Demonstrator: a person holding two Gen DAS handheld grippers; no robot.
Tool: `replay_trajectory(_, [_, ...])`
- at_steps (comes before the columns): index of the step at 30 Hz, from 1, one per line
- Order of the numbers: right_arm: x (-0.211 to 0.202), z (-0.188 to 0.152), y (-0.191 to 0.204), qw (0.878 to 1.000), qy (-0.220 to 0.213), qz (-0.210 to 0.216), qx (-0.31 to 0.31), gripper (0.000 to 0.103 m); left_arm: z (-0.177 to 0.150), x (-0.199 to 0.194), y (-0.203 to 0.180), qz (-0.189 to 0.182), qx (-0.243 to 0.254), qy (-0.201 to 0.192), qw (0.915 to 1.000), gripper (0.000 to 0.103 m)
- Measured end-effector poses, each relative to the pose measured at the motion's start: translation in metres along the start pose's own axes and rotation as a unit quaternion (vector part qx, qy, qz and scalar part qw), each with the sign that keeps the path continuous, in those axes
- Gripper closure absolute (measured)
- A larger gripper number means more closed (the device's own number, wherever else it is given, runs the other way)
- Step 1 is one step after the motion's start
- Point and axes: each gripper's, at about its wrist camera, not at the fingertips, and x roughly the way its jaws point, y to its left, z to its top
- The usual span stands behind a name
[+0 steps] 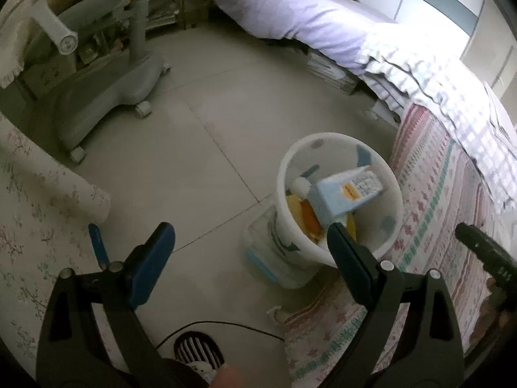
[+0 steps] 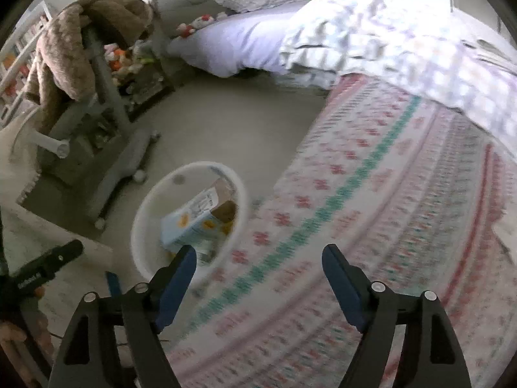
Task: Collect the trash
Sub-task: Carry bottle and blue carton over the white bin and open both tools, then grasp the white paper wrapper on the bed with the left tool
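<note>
L view: slipper (image 1: 198, 350) | R view: carton (image 2: 194, 223) in bin (image 2: 142, 220) (blurred)

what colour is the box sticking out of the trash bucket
Light blue with orange marks; the box shows best in the left wrist view.

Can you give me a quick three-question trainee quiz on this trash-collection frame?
1. True or false: the light blue carton lies inside the white bin.
2. Multiple choice: the bin stands (A) on the bed, (B) on the tiled floor beside the patterned bedspread, (C) under the grey chair base.
3. Short answer: is either claw, left or right, gripping anything?

Key: 1 true; 2 B; 3 no, both stand open and empty.
</note>
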Motion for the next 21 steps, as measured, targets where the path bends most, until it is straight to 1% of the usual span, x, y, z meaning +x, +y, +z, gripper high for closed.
replay_trajectory(2, [-0.012,-0.002,-0.011,1.0,-0.004,-0.014,0.005,0.019,-0.003,-0.002,-0.007,-0.004,0.008,0.001,1.0,0.002])
replay_trajectory(10, [-0.054,-0.01,-0.06,0.998,-0.025,-0.032,0.054,0.018,-0.009,-0.015,-0.047,-0.021,0.055,-0.005,0.9983,0.002])
replay_trajectory(15, [-0.068,-0.02,-0.082,0.996,-0.032,-0.031,0.072,0.017,-0.013,-0.021,-0.077,-0.031,0.085,-0.01,0.9958,0.002])
replay_trajectory(21, [-0.079,-0.027,-0.116,0.994,-0.03,-0.043,0.093,0.017,-0.019,-0.021,-0.109,-0.04,0.11,-0.007,0.9931,0.002])
